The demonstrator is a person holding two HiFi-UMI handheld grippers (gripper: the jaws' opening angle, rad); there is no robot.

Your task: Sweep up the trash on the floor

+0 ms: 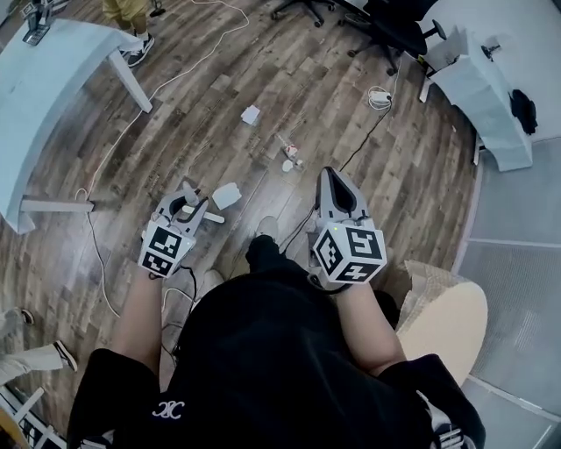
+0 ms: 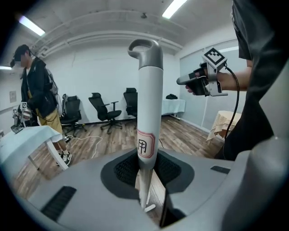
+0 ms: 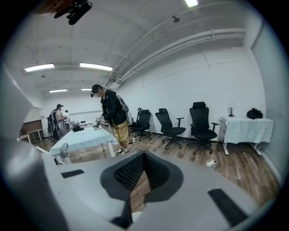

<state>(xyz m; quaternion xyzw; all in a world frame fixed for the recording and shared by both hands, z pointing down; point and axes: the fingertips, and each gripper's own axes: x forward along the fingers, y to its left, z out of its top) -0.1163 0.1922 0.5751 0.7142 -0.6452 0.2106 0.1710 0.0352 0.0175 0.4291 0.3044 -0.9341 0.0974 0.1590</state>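
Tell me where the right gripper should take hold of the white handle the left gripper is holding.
Probably best: grip the straight white shaft of the handle between the left gripper and the grey hooked cap, coming in from the right side, where the right gripper is. The shaft stands upright and round there; the cap curves.

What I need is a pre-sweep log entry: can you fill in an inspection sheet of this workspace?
Surface: wood plank floor, littered ahead of the person.
Job's things: white pole with a grey hooked top, upright; lower end not shown.
Clutter: paper scrap, small litter pile, white scrap by the left gripper.
Grippers: left gripper shut on the white pole; right gripper jaws together, empty.
Cables: white cable trailing across the floor; black cable near a white coil.
Surroundings: light table, office chairs, cloth-covered table, a standing person.
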